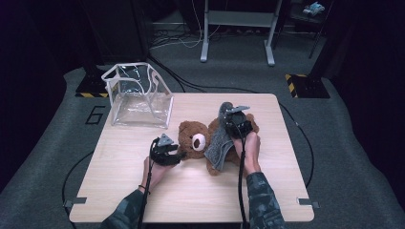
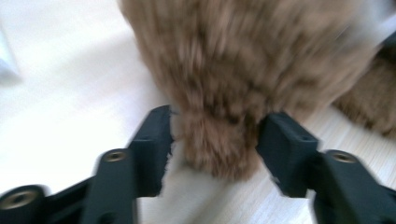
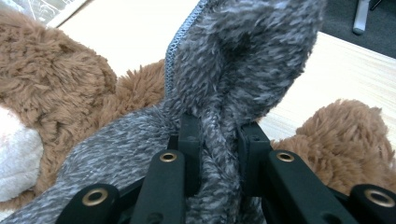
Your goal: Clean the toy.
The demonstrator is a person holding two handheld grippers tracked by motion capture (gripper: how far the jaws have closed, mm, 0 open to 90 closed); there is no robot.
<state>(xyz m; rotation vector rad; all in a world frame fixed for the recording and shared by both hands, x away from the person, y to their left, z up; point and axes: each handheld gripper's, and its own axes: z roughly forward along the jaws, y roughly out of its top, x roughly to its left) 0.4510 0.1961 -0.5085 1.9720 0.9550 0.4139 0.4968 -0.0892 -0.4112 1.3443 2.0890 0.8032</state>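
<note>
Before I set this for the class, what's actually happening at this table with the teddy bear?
A person works on a brown teddy bear lying on the wooden table. The right hand-held gripper is clamped on a fold of grey fleece cloth draped over the bear's body. The left hand-held gripper has its jaws open either side of a furry limb of the bear, not pressing it. A clear plastic bag stands open at the table's far left corner.
</note>
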